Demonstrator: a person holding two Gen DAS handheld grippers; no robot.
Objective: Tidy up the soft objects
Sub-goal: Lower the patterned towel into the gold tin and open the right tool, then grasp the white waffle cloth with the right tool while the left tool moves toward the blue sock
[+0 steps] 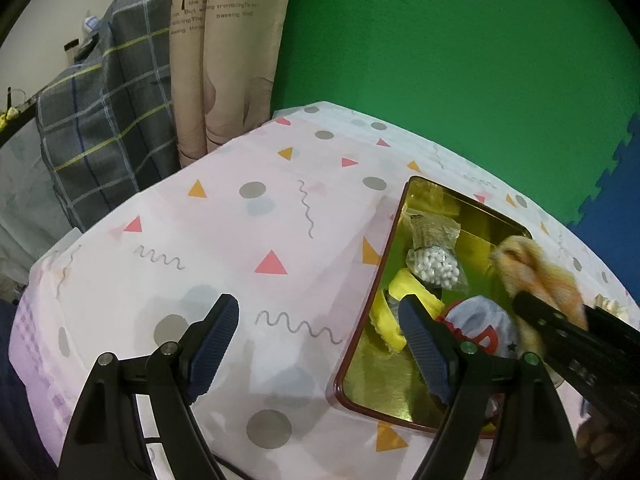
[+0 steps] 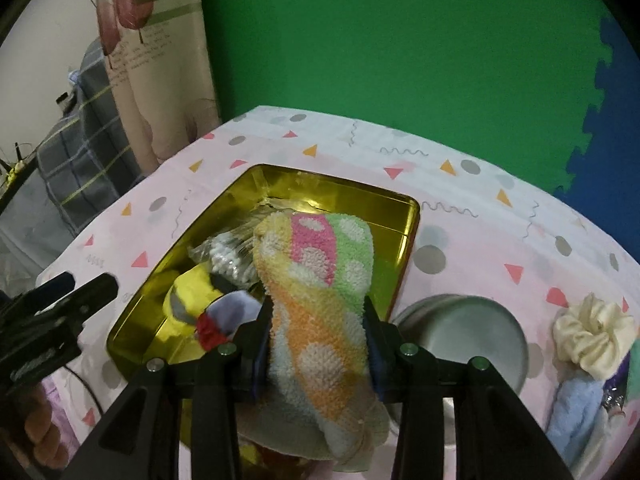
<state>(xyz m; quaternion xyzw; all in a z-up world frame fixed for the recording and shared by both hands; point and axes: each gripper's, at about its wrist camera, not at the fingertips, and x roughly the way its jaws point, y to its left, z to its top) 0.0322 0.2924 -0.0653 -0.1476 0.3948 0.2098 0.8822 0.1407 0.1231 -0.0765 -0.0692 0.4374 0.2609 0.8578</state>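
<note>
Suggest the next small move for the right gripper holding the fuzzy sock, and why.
Probably lower and release: the right gripper is shut on the fuzzy sock, which hangs over the gold tin where other soft items already lie. The left gripper is open, off to the side.

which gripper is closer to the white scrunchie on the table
Right. The right gripper, shut on the fuzzy sock, is just left of the scrunchie; the left gripper hovers beyond the gold tin.

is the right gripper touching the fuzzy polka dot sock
Touching. In the right wrist view the right gripper has both fingers pressed into the sides of the fuzzy sock, pinching it above the gold tin.
</note>
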